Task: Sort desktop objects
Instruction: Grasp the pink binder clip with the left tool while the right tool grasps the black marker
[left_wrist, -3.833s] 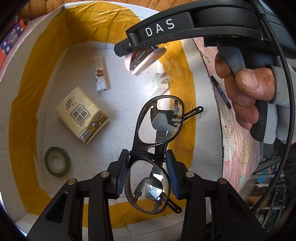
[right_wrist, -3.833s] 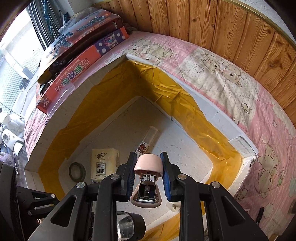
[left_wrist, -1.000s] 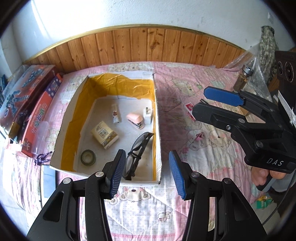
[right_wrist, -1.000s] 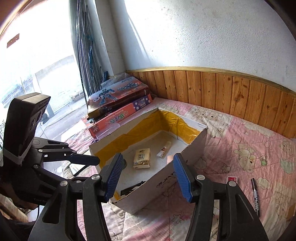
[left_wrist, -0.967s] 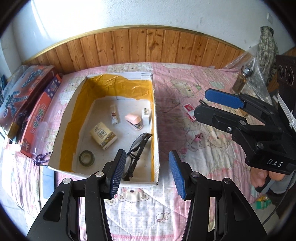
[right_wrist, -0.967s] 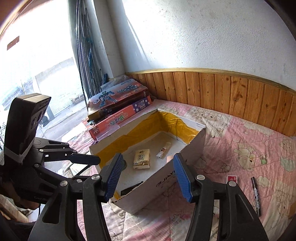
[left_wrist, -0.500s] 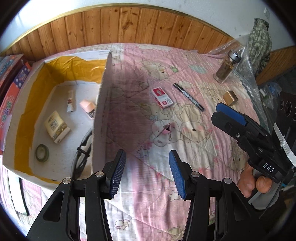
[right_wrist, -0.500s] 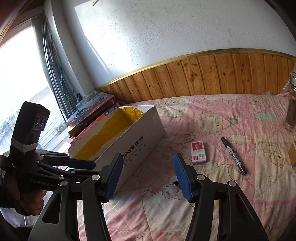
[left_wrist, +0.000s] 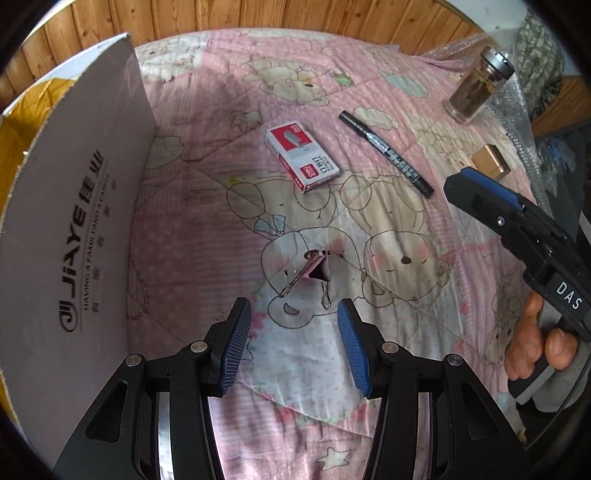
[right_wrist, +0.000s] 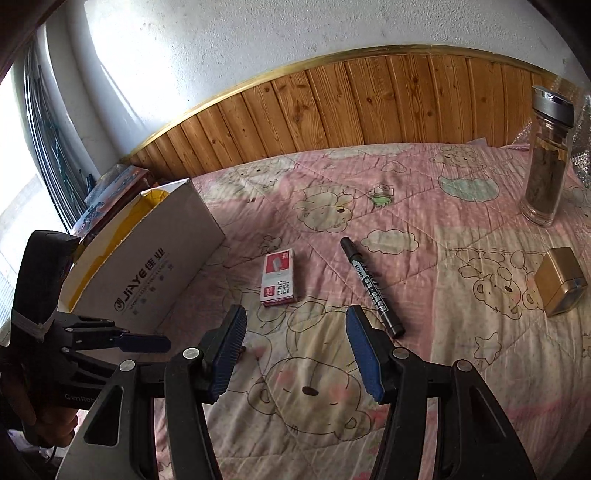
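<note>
**Both grippers empty above the quilt, loose items outside the box**

Pink cartoon-bear quilt (left_wrist: 369, 122) covers the bed; wooden wall panelling (right_wrist: 369, 107) behind it.

Cardboard box (left_wrist: 85, 229), printed "JIAYE", stands on the quilt at the left of both views, yellow tape lining visible inside its rim.

Left gripper (left_wrist: 291, 345): jaws wide apart, nothing between the blue pads, pointing steeply down at the quilt. Right gripper (right_wrist: 295, 352): jaws equally wide, nothing held; a hand (left_wrist: 535, 347) grips its handle at the right edge of the left wrist view.

Glass bottle (right_wrist: 546, 158) with metal cap, dark contents, stands upright near the far right. Small gold-coloured box (right_wrist: 559, 280) lies nearer, well apart from the bottle.

Black marker (left_wrist: 386, 153) lies diagonally on the quilt, just right of the red-and-white staple box (left_wrist: 301, 157); not touching.

Binder clip (left_wrist: 314, 269), dark, handles splayed, lies on the quilt just ahead of the left gripper, between its pads' lines, untouched.
</note>
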